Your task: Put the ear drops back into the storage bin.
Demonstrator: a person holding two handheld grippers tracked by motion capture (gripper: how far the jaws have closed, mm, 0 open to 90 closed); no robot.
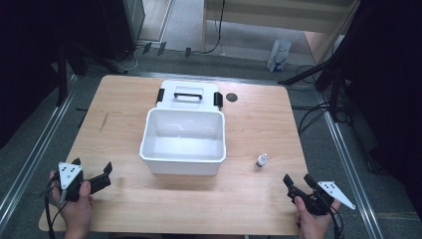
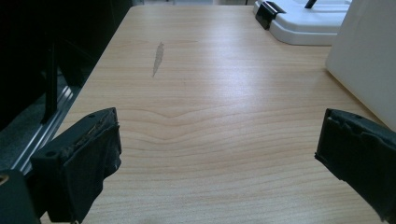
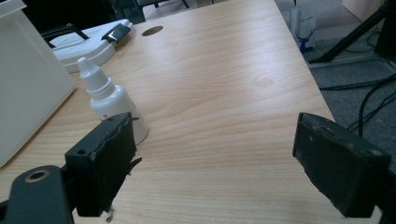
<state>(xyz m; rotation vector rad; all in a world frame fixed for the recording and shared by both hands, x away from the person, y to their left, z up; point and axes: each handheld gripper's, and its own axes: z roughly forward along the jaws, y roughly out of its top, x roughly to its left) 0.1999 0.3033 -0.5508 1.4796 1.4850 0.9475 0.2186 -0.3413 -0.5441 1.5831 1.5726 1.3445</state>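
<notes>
A white open box (image 1: 183, 142) stands at the middle of the wooden table (image 1: 129, 204), with its lid (image 1: 189, 94) lying flat just behind it. A small white dropper bottle (image 1: 261, 161) stands upright to the right of the box; in the right gripper view the bottle (image 3: 109, 98) is just beyond the left jaw. My left gripper (image 1: 93, 170) rests near the table's front left corner, open and empty. My right gripper (image 1: 297, 180) sits near the front right corner, also open and empty. The box wall (image 2: 364, 51) shows at the right of the left gripper view.
A dark round hole (image 1: 231, 97) lies in the table right of the lid. A grey scuff mark (image 1: 103, 121) is on the left part of the table. Cables and stand legs (image 1: 318, 74) sit on the floor to the right.
</notes>
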